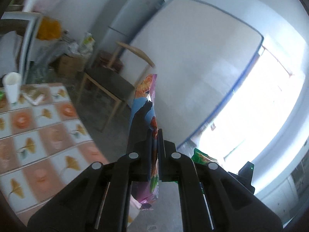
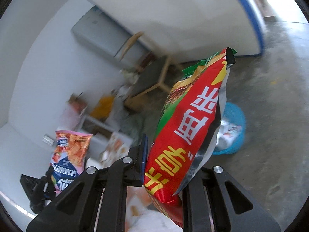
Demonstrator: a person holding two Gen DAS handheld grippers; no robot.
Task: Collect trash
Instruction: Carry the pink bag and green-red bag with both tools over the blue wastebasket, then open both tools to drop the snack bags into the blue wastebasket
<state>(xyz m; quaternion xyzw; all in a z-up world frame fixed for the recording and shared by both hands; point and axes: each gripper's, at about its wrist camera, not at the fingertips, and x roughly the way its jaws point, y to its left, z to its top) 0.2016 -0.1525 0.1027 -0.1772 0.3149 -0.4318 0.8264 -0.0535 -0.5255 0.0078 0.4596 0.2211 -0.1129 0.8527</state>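
In the left wrist view my left gripper (image 1: 154, 135) is shut on a pink and blue snack bag (image 1: 145, 94), seen edge-on and standing up between the pads. In the right wrist view my right gripper (image 2: 173, 145) is shut on a red and green snack bag (image 2: 189, 119) with yellow and white characters. A blue basket (image 2: 236, 114) with wrappers inside stands on the floor, just right of that bag. The left gripper (image 2: 44, 183) and its pink bag (image 2: 71, 150) show at lower left in the right wrist view. The green corner of the red bag (image 1: 202, 156) peeks in beside the left gripper.
A table with a tiled orange and leaf cloth (image 1: 44, 135) lies at left, with a white cup (image 1: 12, 87) on it. A wooden chair (image 1: 115, 81), a grey fridge (image 1: 131, 19) and a leaning white mattress (image 1: 193, 58) stand beyond. Boxes clutter the far wall. The floor is bare concrete (image 2: 270, 96).
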